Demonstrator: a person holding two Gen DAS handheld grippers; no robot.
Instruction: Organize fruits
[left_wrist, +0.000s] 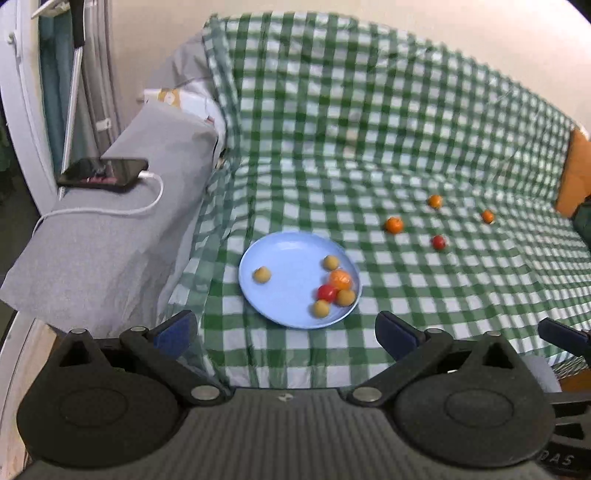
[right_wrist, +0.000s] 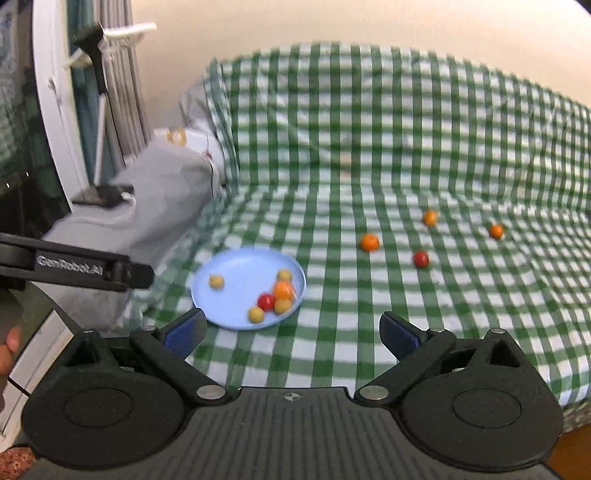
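Green-and-white checked cloth (left_wrist: 369, 155) draped over a sofa, seat and backrest alike. On the seat, a round pale-blue plastic plate (left_wrist: 288, 258), bearing six small fruits: one yellow-tan ball (left_wrist: 262, 274) alone toward nine o'clock of the plate, another yellow-tan ball (left_wrist: 331, 262) near two o'clock, and at four o'clock a tight cluster of an orange mandarin (left_wrist: 340, 279), a red cherry tomato (left_wrist: 327, 292) touching it, and two more yellow-tan balls (left_wrist: 346, 297) at the rim. Off the plate, out at two o'clock on the cloth, four loose fruits well apart from the plate: three small orange mandarins (left_wrist: 394, 225) and one red tomato (left_wrist: 439, 242) between them. On the grey-covered armrest at nine o'clock, a black phone (left_wrist: 105, 173) with a white charging cable (left_wrist: 147, 206) plugged in. Left gripper (left_wrist: 288, 332) raised above the near edge of the seat, blue-padded jaws spread wide, nothing between them, plate showing just beyond the gap. Right gripper (right_wrist: 291, 332) likewise clear of the cloth, jaws far apart and empty, plate at eleven o'clock from it in the right wrist view. Slight motion blur across both views.
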